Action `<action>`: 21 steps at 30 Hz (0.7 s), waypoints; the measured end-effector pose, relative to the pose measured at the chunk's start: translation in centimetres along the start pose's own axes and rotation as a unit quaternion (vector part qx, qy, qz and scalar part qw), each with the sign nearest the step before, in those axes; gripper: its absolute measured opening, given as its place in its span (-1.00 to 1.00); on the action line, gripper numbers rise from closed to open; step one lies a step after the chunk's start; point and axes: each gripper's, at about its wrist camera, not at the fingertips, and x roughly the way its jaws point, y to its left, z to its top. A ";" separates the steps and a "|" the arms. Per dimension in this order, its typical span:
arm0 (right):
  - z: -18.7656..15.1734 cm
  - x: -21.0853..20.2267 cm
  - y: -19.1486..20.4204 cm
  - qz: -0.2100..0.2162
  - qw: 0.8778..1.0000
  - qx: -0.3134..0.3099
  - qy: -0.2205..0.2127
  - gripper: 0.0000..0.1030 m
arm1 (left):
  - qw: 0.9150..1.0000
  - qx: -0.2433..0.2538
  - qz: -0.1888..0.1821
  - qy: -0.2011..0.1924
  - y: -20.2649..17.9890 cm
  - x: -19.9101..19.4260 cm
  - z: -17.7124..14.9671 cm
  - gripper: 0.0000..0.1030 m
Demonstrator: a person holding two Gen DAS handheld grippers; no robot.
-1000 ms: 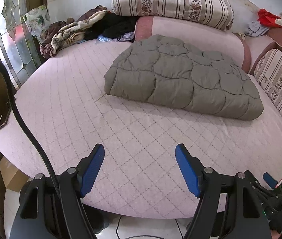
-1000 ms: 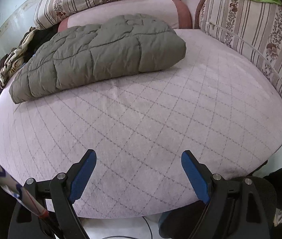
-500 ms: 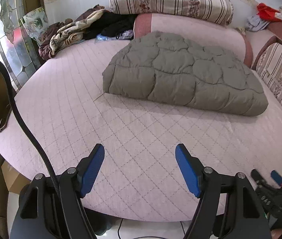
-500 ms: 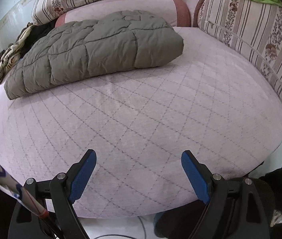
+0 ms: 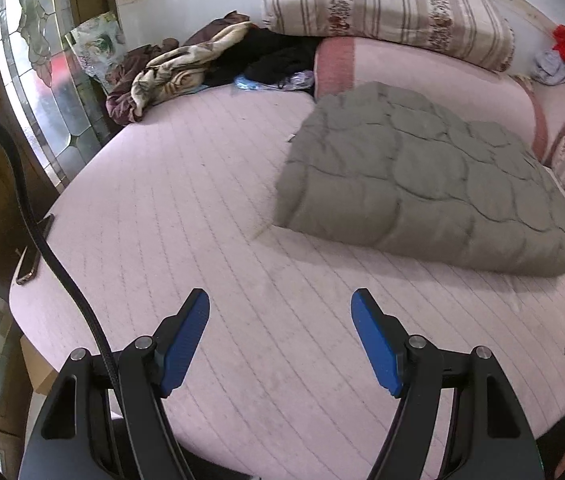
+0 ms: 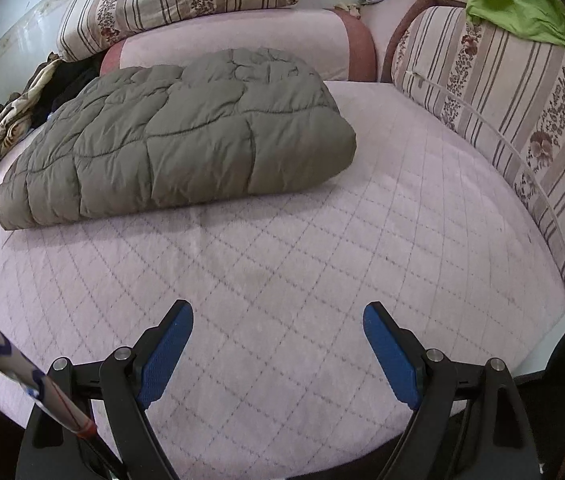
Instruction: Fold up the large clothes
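Here, a folded grey quilted jacket [image 5: 422, 184] [image 6: 178, 140] is laid on the far half of the pink bed [image 5: 186, 216] [image 6: 322, 248]. Both the left gripper [image 5: 280, 308] and right gripper [image 6: 278, 320] are held spread wide, nothing pinched, over the near edge.

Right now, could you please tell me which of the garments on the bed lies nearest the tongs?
The grey quilted coat, folded mid-bed; the crumpled clothes pile sits far back by the window.
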 end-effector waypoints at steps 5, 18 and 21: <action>0.7 0.4 -0.2 0.001 1.000 -0.001 0.004 0.75 | 1.000 0.001 -0.001 0.001 0.7 1.2 0.9 0.41; 9.5 1.5 -5.3 0.023 0.999 0.045 0.005 0.76 | 0.998 -0.040 -0.036 0.035 5.0 6.9 8.3 0.41; 11.8 2.0 -6.4 0.012 0.998 0.056 0.002 0.76 | 0.998 -0.047 -0.039 0.035 5.8 8.0 9.7 0.41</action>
